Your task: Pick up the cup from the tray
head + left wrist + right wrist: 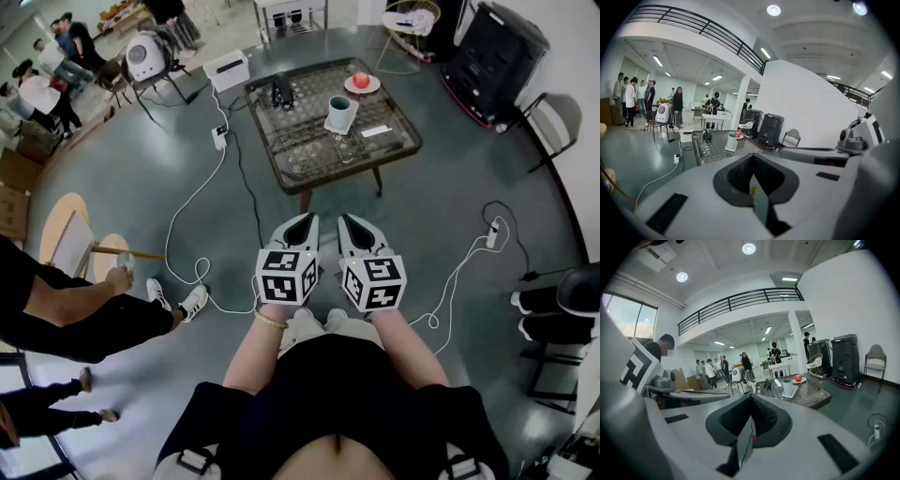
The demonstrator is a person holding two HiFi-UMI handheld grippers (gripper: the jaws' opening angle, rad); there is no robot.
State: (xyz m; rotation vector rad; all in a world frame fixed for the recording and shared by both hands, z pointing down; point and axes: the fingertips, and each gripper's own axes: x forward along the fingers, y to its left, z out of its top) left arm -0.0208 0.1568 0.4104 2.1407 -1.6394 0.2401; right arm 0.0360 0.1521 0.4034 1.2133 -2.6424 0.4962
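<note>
A teal cup [339,112] stands upright on a small white square tray [340,127] on the glass-topped coffee table [309,155]. My left gripper [300,228] and right gripper [354,228] hang side by side close to my body, well short of the table, both shut with nothing between the jaws. In the left gripper view, the cup [732,141] is far ahead, beyond the shut left gripper [752,157]. The right gripper view has the cup [787,386] on its tray [790,394], ahead and to the right of the shut right gripper [751,397].
On the table are a red apple on a plate [361,82], a black object [281,92] and a white card [377,131]. Cables and a power strip [218,138] lie on the floor to its left. A person's legs [84,314] are at my left, a chair [553,122] at right.
</note>
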